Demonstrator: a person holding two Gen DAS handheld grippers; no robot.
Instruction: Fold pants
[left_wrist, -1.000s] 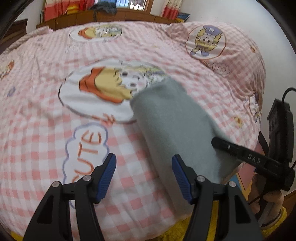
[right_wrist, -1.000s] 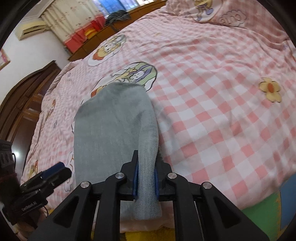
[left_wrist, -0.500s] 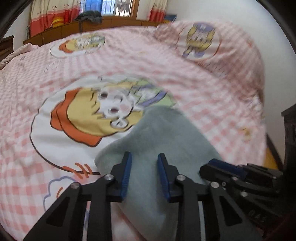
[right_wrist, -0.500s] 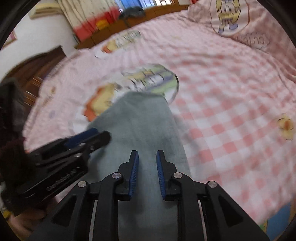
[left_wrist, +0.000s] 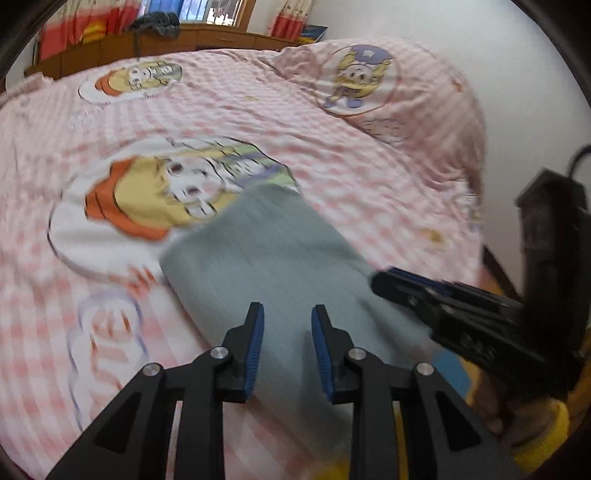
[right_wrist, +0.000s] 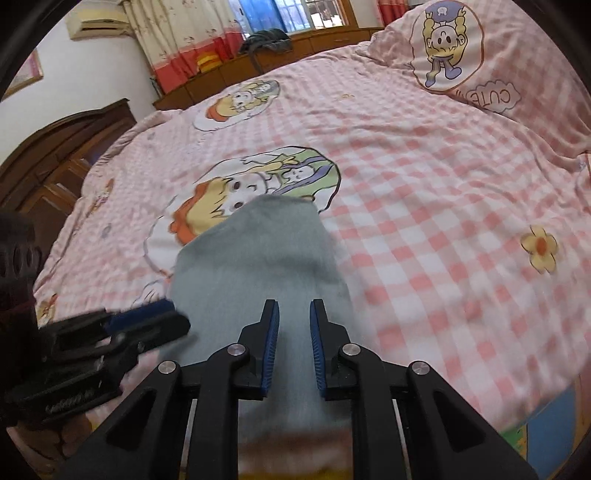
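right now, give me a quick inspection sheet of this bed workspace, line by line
surface: pink checked bedsheet with cartoon prints, a little wrinkled.
job's things: grey pants lie folded into a long strip near the bed's front edge, far end over a cartoon print.
clutter: dark clothes heaped on the wooden ledge under the window; nothing else seen on the sheet.
grippers: left tongs and right tongs both open above the near part of the pants, nothing between the pads.
cables: a dark cable rises from the right rig; where it runs is out of view.
surroundings: curtained window, wall air conditioner, dark wooden cabinet, pillow.
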